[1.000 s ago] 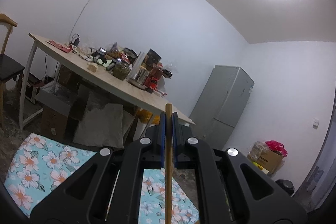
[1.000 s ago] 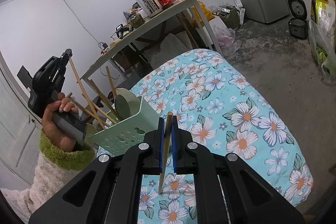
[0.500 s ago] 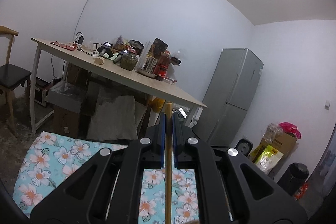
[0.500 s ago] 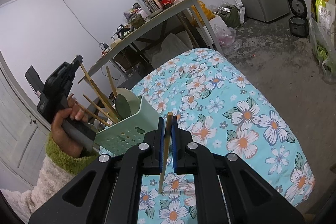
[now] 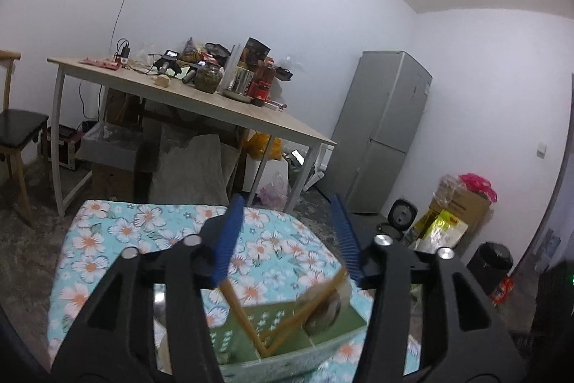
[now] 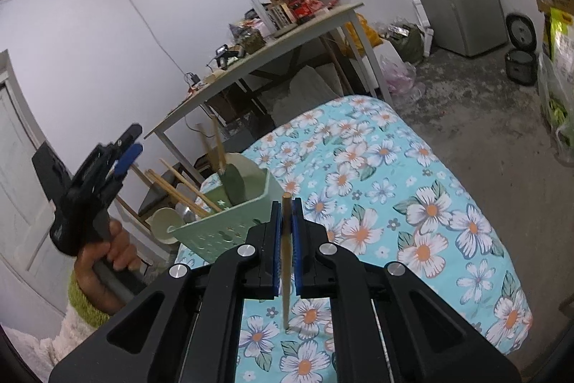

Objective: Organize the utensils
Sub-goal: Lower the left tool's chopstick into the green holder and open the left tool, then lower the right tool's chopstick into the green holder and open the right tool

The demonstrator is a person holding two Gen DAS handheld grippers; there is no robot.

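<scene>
- Pinching a single light wooden chopstick (image 6: 286, 261) between its blue-padded jaws, the right gripper (image 6: 286, 203) is clenched, and the stick is held lengthwise along the fingers with its top end just past the fingertips.
- The lower end of that chopstick is seen hanging free above the turquoise flower-printed cloth (image 6: 412, 174).
- The left gripper (image 5: 285, 232) is released: its blue pads are spread wide and nothing is held between them.
- Directly beneath and just ahead of the left gripper, the pale green perforated plastic utensil basket (image 5: 287, 343) is seen, with loose wooden chopsticks (image 5: 244, 314) leaning crosswise in one compartment and a dull green spoon (image 5: 324, 309) beside them.
- From the right gripper, the same basket (image 6: 229, 225) lies ahead and to the left, near the fingertips but not touching them; the left gripper (image 6: 122, 149) is raised further left, beyond the basket.
- The held chopstick's long axis is roughly upright, so a short carry to the left over the basket rim is judged to be what the next step calls for.
- The right hand is the one that is loaded; the left gripper is nearer the basket but empty.
</scene>
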